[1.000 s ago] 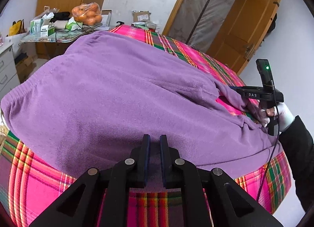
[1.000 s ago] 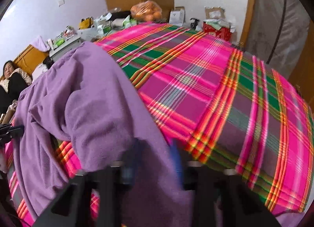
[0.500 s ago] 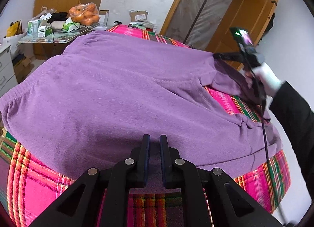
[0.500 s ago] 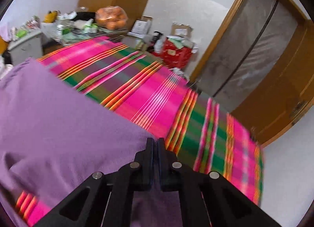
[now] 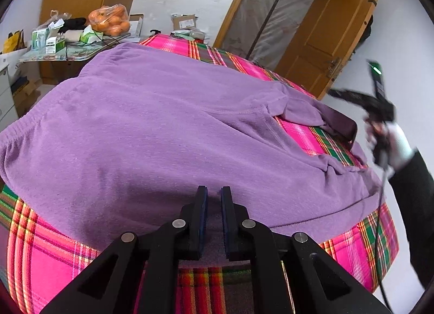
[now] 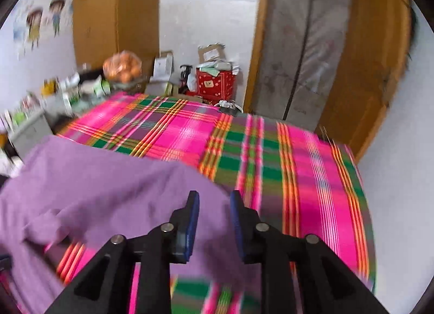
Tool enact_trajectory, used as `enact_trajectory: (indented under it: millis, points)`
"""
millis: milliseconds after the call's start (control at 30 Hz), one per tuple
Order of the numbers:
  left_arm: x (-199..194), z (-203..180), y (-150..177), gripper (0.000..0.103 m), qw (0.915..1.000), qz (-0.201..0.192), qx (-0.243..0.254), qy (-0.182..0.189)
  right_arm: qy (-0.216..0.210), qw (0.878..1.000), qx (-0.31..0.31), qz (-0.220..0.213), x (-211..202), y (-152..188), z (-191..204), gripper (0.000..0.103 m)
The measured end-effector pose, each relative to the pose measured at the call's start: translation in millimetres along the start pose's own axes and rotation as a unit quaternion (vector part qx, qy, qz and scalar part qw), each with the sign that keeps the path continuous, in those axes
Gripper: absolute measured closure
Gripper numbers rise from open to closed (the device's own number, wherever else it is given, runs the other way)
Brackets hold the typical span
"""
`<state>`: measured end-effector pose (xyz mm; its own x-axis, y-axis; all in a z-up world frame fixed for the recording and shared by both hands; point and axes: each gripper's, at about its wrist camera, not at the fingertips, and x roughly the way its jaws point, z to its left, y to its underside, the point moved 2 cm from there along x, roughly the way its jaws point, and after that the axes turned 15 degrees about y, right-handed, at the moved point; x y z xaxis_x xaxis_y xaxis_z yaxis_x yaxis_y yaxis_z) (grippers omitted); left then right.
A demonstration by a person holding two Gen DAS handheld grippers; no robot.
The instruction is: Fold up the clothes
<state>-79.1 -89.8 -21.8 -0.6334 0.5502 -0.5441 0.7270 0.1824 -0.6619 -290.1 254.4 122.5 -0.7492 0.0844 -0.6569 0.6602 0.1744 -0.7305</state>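
A purple fleece garment lies spread over the pink plaid bedcover, and its right part is folded over in a loose flap. My left gripper sits at the garment's near hem, shut with purple fabric pinched between its pads. In the right wrist view the right gripper stands open with nothing between its fingers, hovering over the garment's edge. The left wrist view shows that same right gripper blurred, held up by a white-gloved hand off the bed's right side, apart from the cloth.
A cluttered side table with a bag of oranges stands beyond the bed's far left corner. A red box and cartons sit on the floor by the wooden door. Bare plaid bedcover stretches right of the garment.
The right gripper carried a part of the garment across, let it go, opened and pulled back to the right. The left gripper has kept its hold and place.
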Motion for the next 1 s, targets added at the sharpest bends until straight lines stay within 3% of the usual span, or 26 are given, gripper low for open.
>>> enact_trajectory:
  millis: [133,267,367,533,667,867,933,1000]
  points:
    - [1,-2,0,0.083,1.0000,0.005,0.008,-0.001,-0.061,0.997,0.041,0.027,-34,63,-27,0.071]
    - [2,-4,0,0.083,0.9998,0.009,0.015,-0.003,-0.090,0.994,0.059,0.032,-85,128,-43,0.070]
    - [2,-9,1,0.083,0.9995,0.012,0.025,-0.013,-0.073,0.995,0.070,0.023,-121,169,-62,0.068]
    - [-2,-26,16,0.081,0.9980,0.026,0.054,-0.018,0.004,0.989,0.143,0.048,-145,220,-132,0.067]
    - [-10,-36,31,0.081,0.9980,0.034,0.051,0.012,0.034,0.977,0.199,0.063,-153,237,-178,0.063]
    - [-19,-44,26,0.080,0.9982,0.013,0.055,0.020,0.028,0.979,0.187,0.071,-151,232,-178,0.063]
    - [-22,-46,24,0.080,0.9981,0.007,0.057,0.022,0.043,0.969,0.229,0.080,-151,240,-193,0.063]
    - [-25,-49,22,0.078,0.9980,0.000,0.058,0.025,0.027,0.946,0.310,0.088,-150,258,-221,0.062]
